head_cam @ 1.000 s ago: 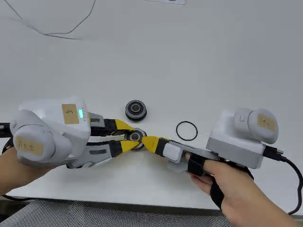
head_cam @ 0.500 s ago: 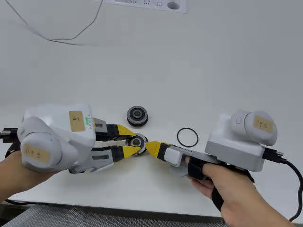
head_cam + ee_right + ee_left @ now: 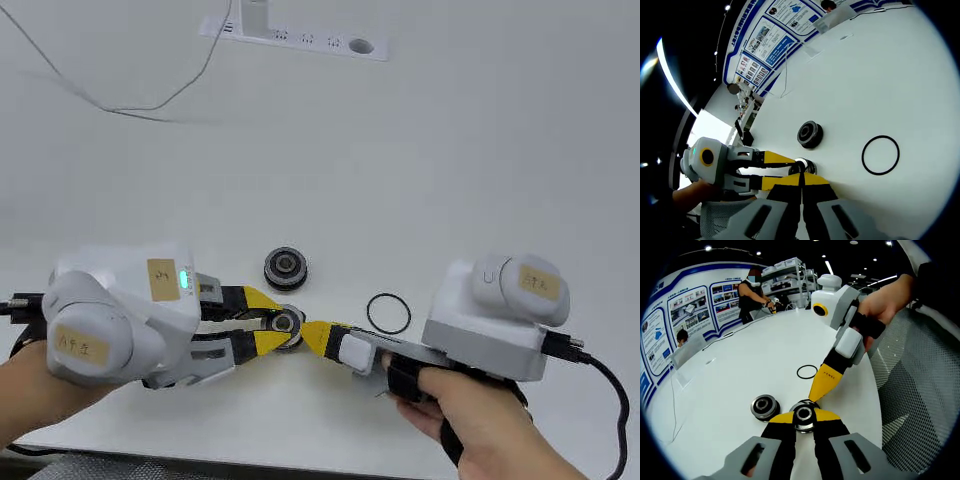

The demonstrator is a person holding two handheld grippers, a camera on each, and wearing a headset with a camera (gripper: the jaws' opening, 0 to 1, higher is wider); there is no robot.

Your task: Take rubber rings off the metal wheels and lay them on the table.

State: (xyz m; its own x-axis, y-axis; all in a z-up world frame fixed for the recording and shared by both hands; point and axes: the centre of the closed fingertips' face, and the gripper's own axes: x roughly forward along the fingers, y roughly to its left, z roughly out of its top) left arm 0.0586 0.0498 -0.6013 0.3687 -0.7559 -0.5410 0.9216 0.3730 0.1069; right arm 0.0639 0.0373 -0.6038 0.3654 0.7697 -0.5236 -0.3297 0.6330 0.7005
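Observation:
My left gripper [image 3: 282, 323] [image 3: 804, 416] is shut on a small metal wheel [image 3: 291, 320] [image 3: 804, 413] [image 3: 803, 164], one yellow jaw on each side, just above the white table. My right gripper [image 3: 310, 334] [image 3: 801, 178] is shut, and its yellow tips press against the near right edge of that wheel; it comes into the left gripper view [image 3: 821, 386] from above. I cannot tell whether it pinches the wheel's rubber. A second wheel [image 3: 286, 267] [image 3: 765, 407] [image 3: 810, 134] with a black rubber ring lies behind. A loose black ring [image 3: 388, 313] [image 3: 807, 372] [image 3: 880, 155] lies flat to the right.
A white power strip [image 3: 292, 37] and a thin cable [image 3: 150, 104] lie at the far edge of the table [image 3: 450, 180]. A cable [image 3: 610, 400] trails from the right gripper. In the left gripper view a person [image 3: 751, 292] stands far off at the table's end.
The head camera has tilted up, bringing the power strip into view. Both grippers and the held wheel keep the same relation to each other.

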